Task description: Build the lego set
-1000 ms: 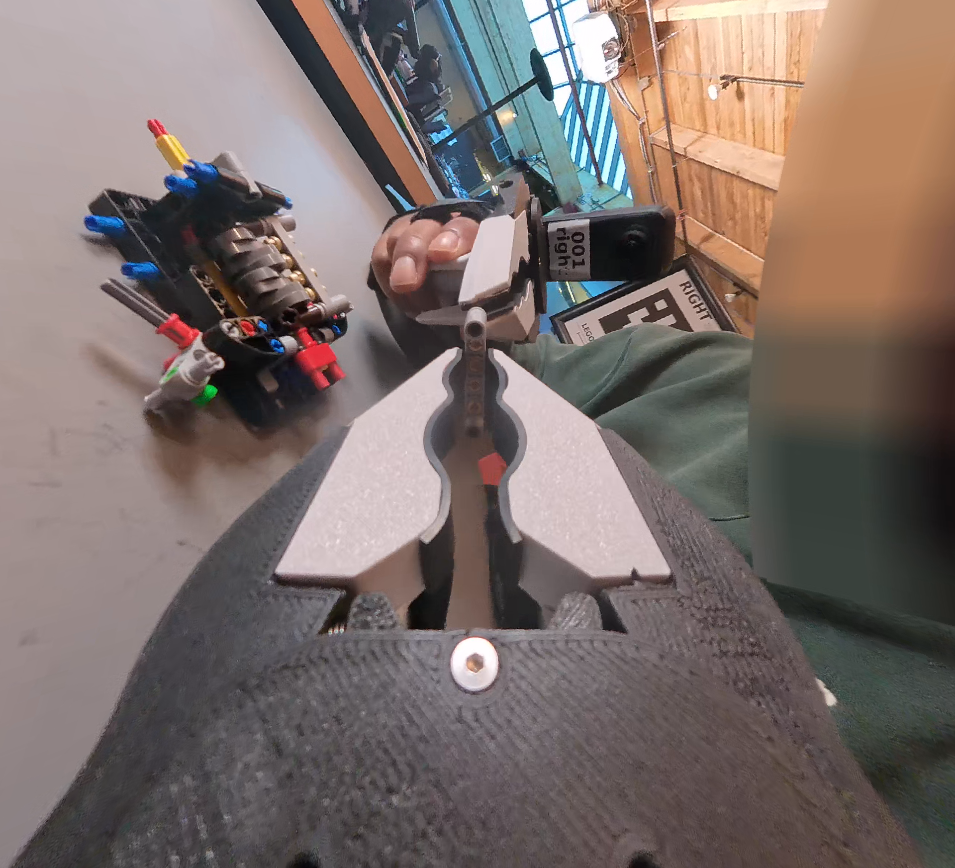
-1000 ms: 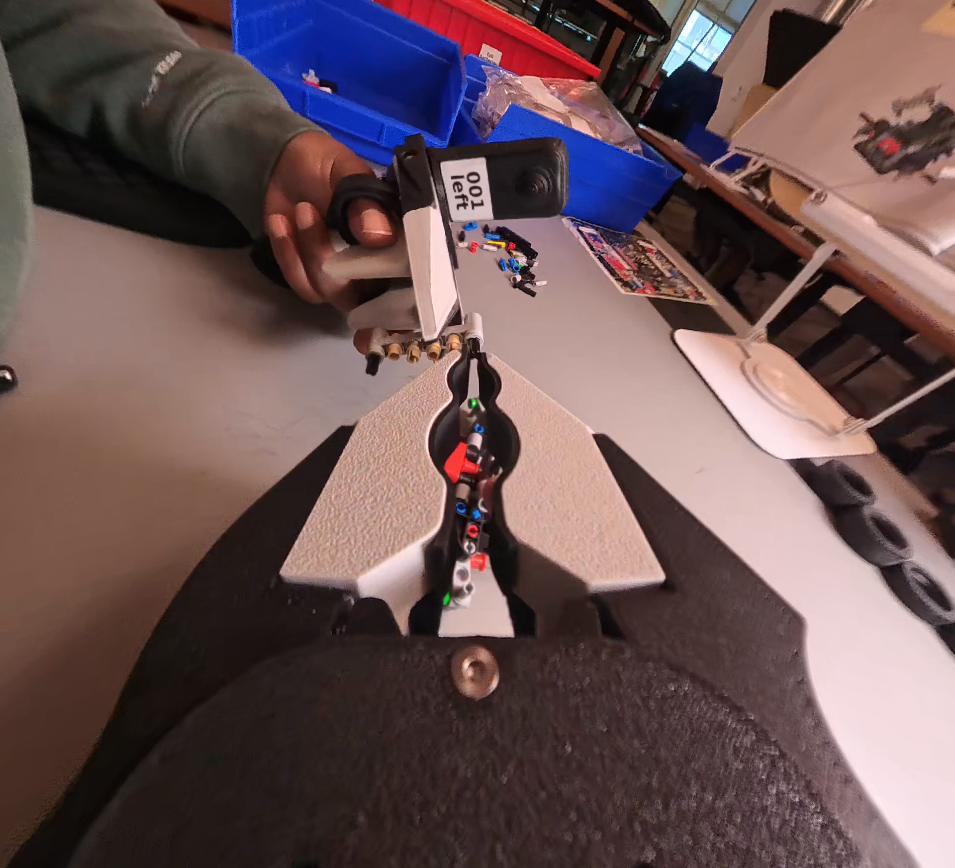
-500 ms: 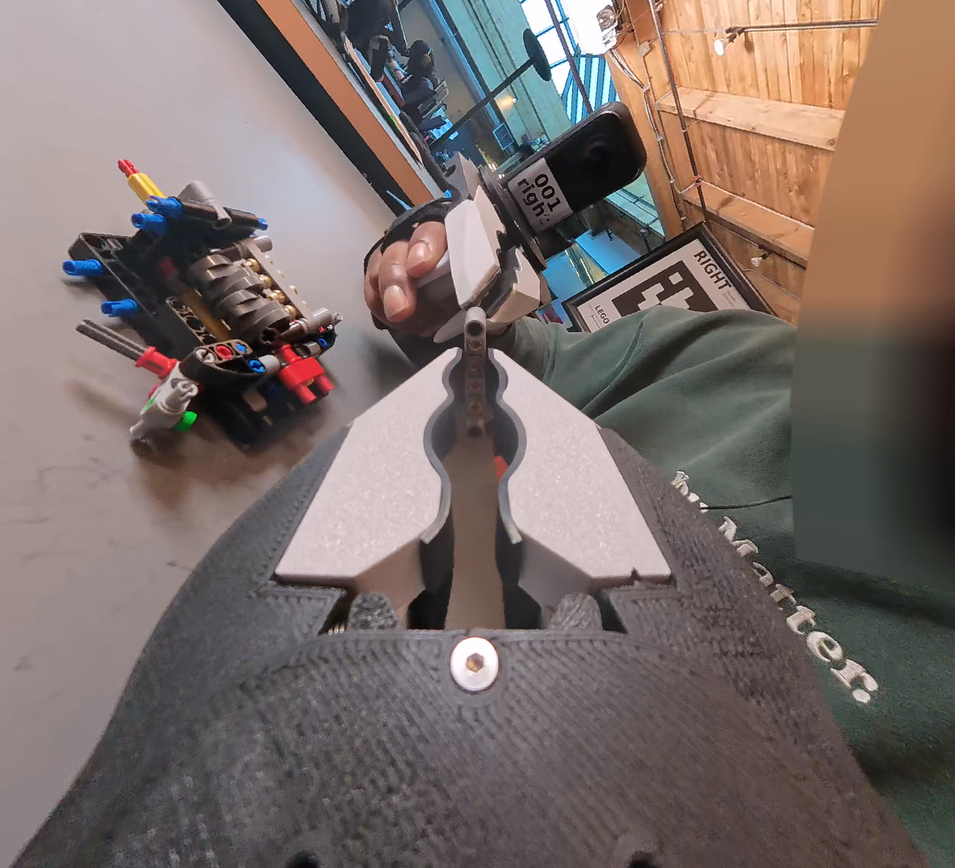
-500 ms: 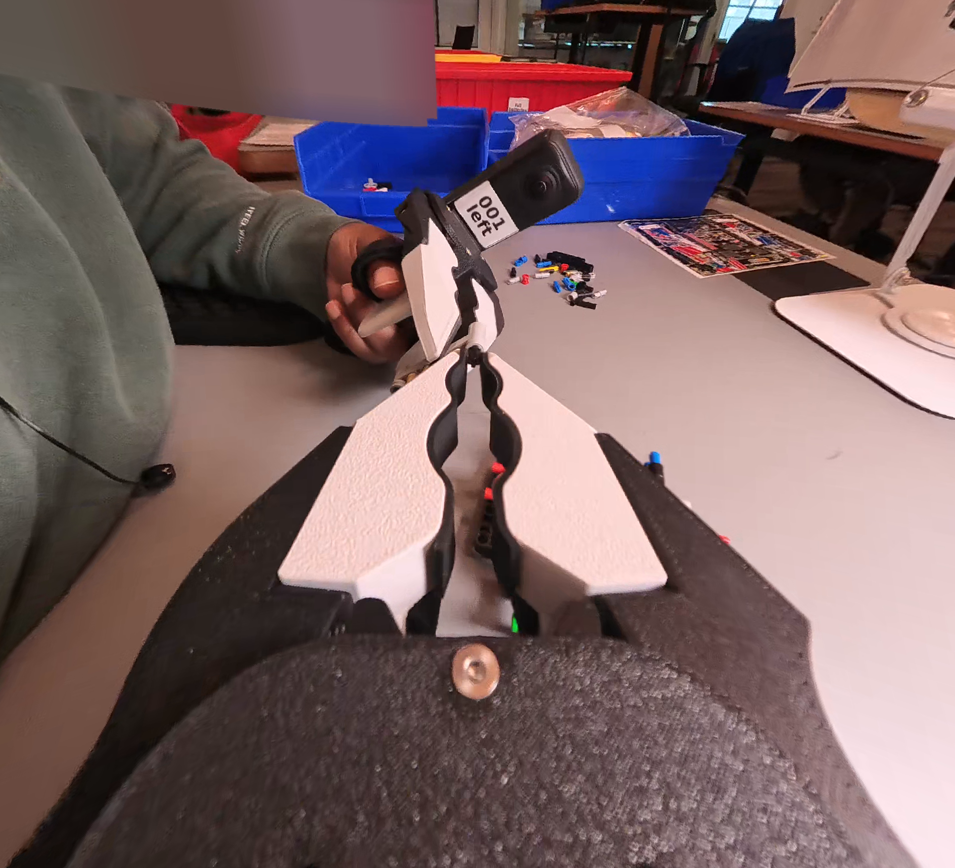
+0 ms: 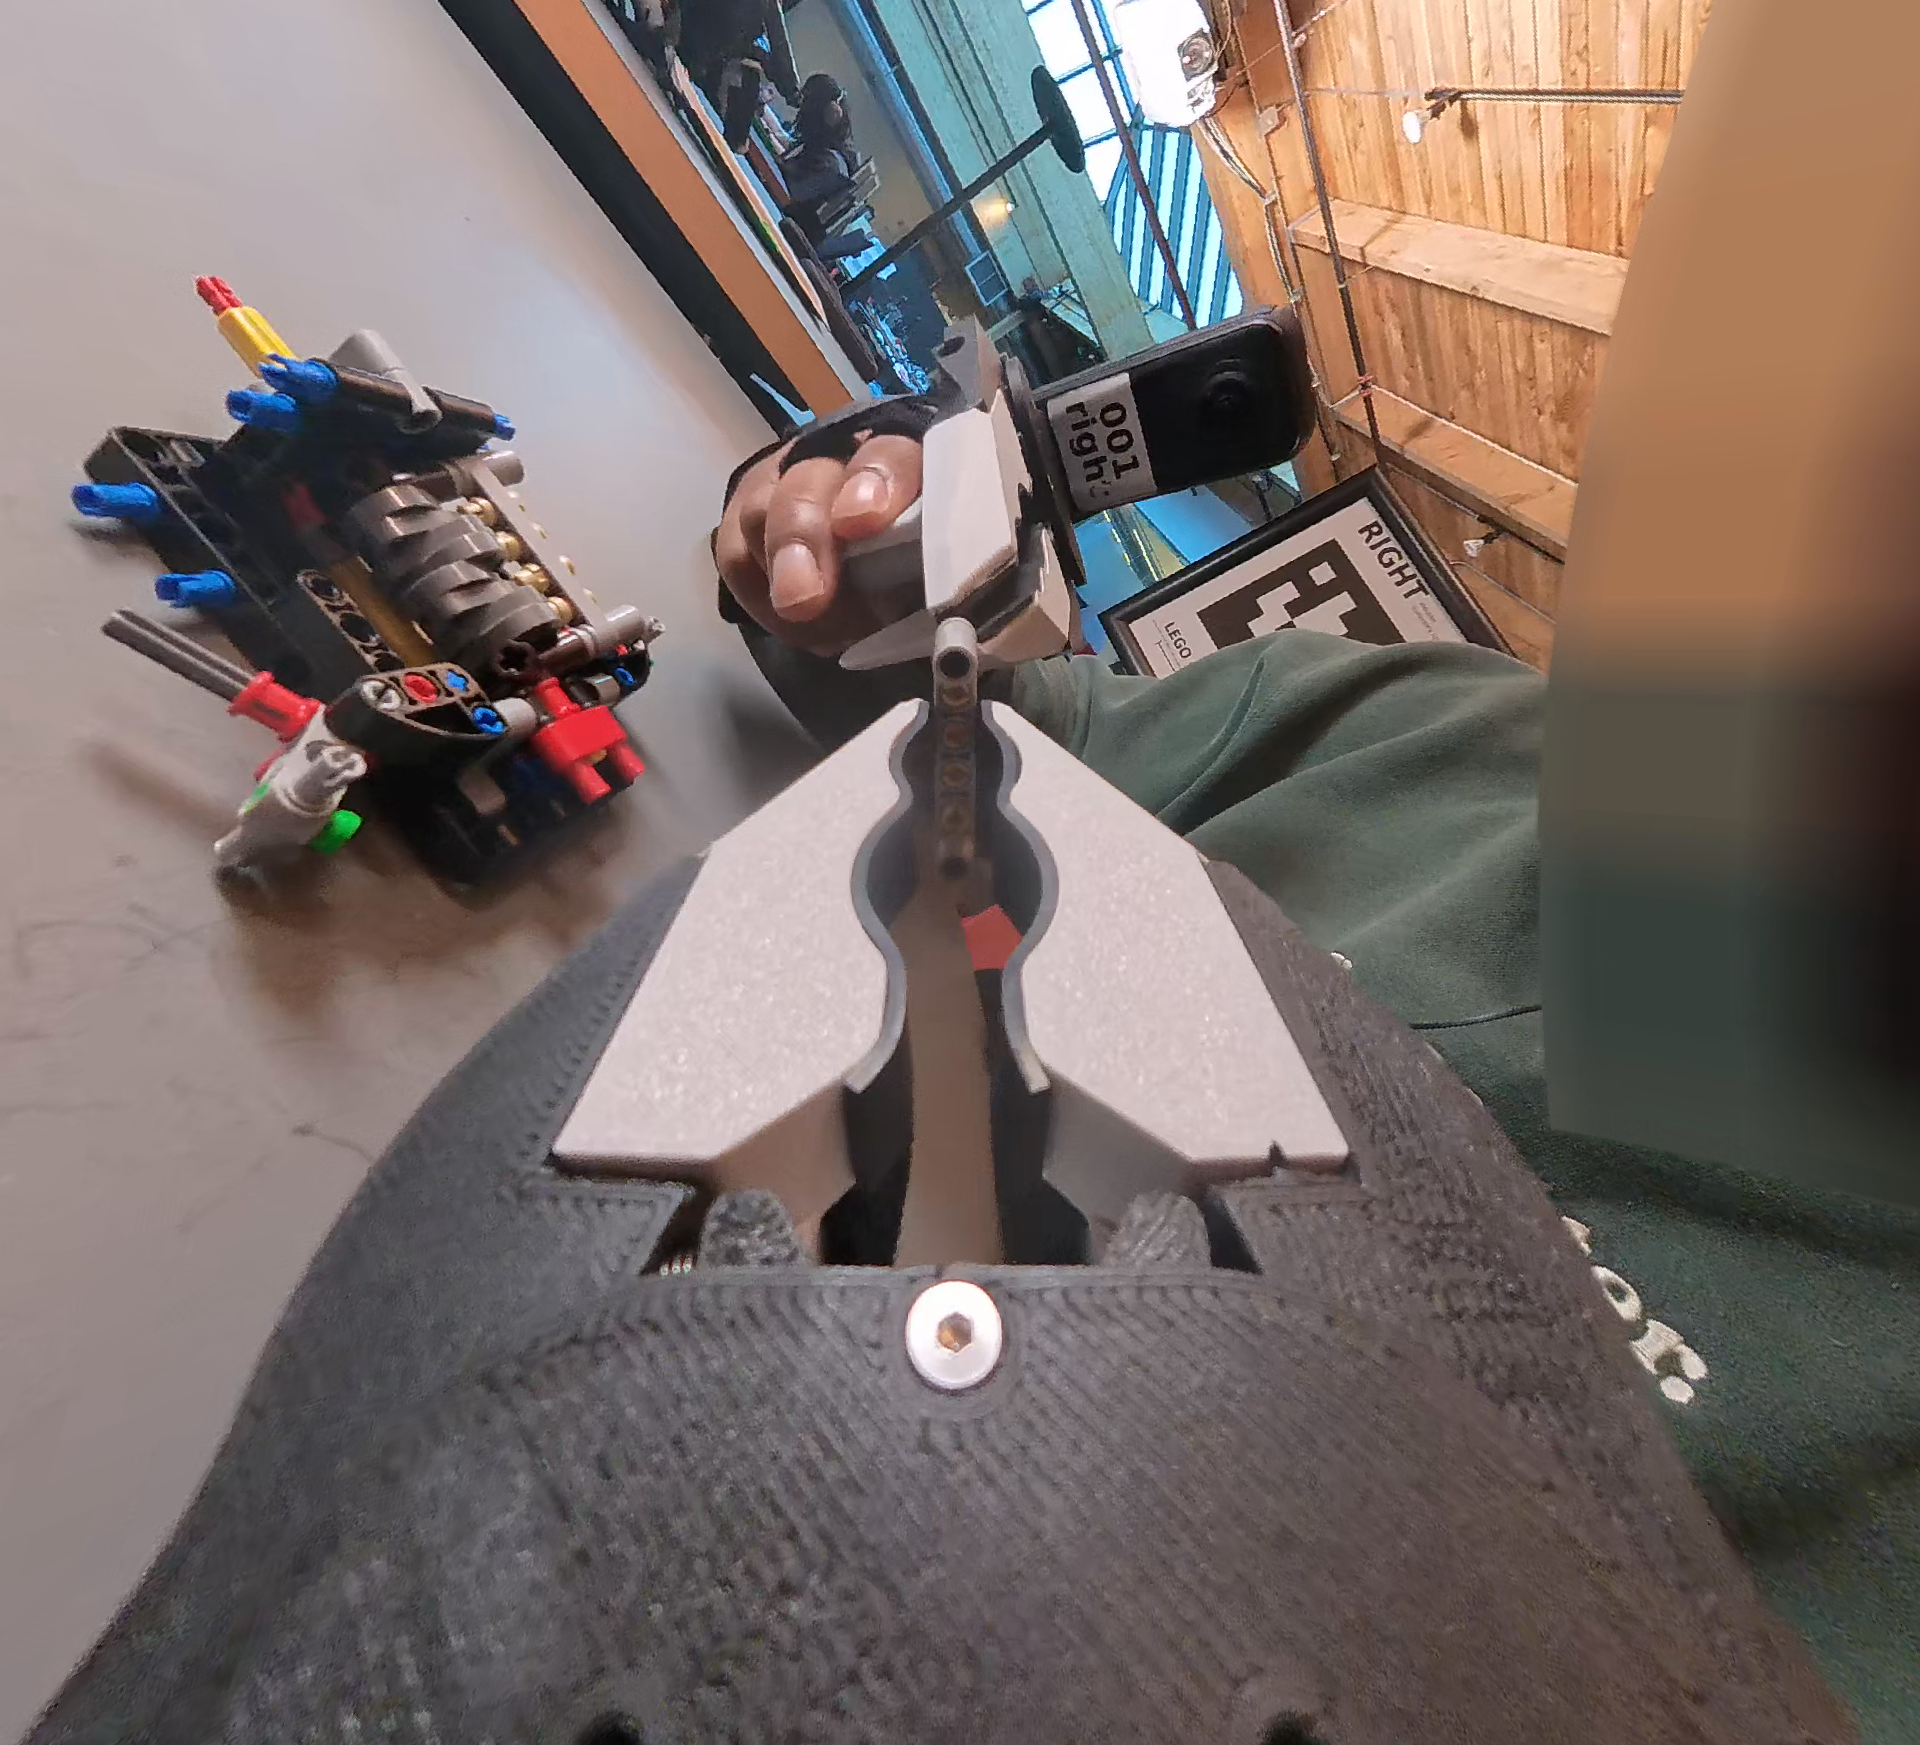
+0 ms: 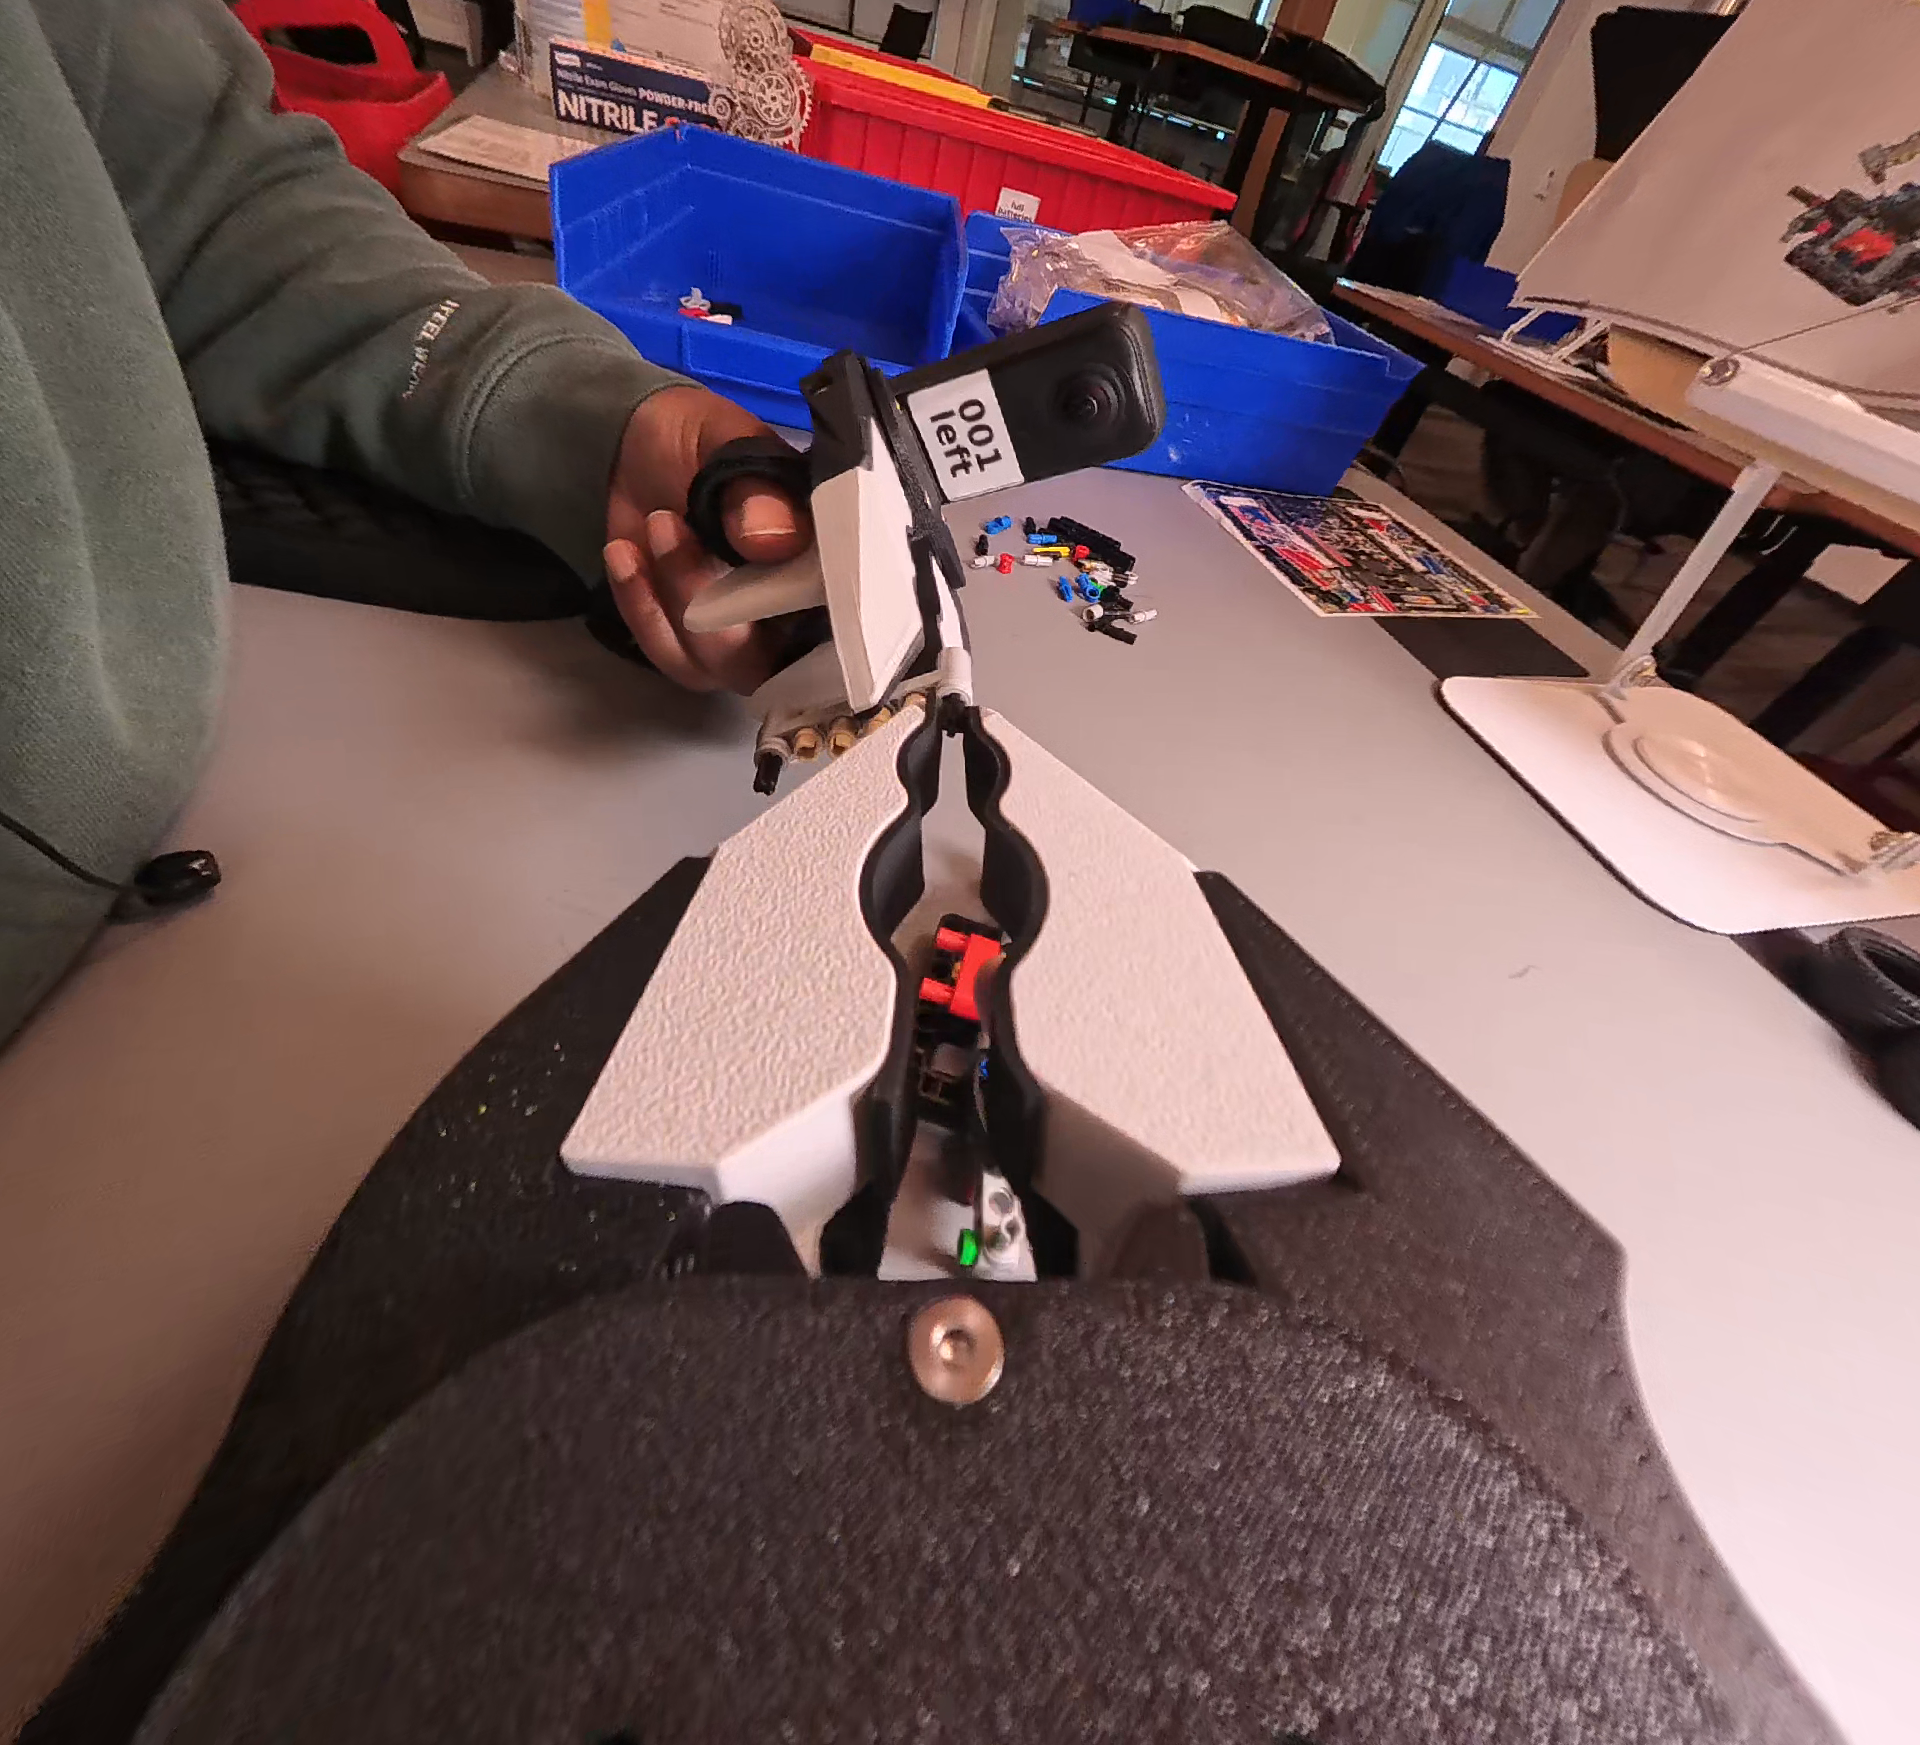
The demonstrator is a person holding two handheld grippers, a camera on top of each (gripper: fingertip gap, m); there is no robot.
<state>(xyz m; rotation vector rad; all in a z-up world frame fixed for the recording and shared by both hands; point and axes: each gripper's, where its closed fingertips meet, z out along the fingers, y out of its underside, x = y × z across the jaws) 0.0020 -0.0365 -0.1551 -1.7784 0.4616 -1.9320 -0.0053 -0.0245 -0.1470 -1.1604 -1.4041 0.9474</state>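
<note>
1. here, left gripper [image 5: 951, 719] clamps a grey beam [image 5: 952, 760], raised off the surface [image 5: 260, 137].
2. right gripper [image 6: 951, 729] pinches a small part, too small to identify.
3. model [image 5: 395, 594] sits far left.

- Left wrist view: mounted behind the left claw [image 5: 951, 708], looking along its fingers, rolled sideways, close to the right claw [image 5: 961, 630].
- Right wrist view: behind the right claw [image 6: 951, 724], facing the left claw [image 6: 940, 672], upright over the counter [image 6: 1299, 812].
- Shared: both claw tips, nearly meeting.

Printed labels on both cameras [image 5: 1174, 438] [image 6: 1039, 417]; lettered glove box [image 6: 623, 97].
</note>
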